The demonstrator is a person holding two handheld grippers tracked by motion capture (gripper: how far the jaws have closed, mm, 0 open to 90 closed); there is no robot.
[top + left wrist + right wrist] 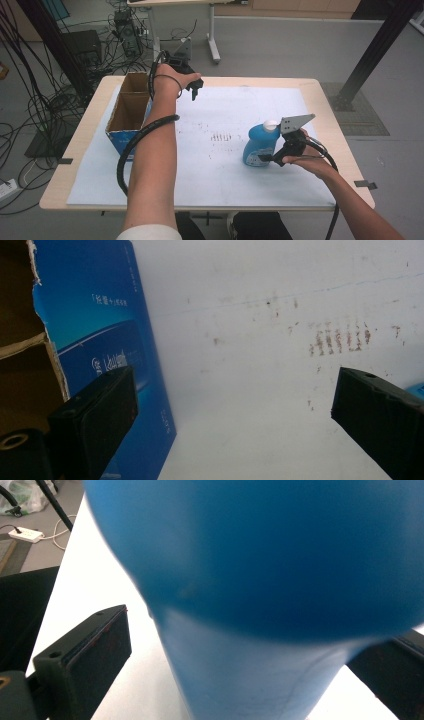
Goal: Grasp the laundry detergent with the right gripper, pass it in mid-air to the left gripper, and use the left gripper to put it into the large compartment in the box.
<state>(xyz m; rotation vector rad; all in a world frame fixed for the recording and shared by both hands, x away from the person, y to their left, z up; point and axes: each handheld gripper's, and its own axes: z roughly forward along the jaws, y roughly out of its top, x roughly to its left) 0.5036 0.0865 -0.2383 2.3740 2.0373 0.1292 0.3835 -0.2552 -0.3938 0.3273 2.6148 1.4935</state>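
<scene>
The right gripper (268, 158) has its jaws spread wide on either side of the one blue bottle (260, 145), which stands upright on the white sheet (220, 165) right of the counter's middle; whether the jaws touch it cannot be told. Up close the bottle (260, 580) is blurred and cut off. The left gripper (194, 92) hangs with jaws open and empty near the one open cardboard box (127, 112), whose blue side (100, 330) carries print too small to read.
</scene>
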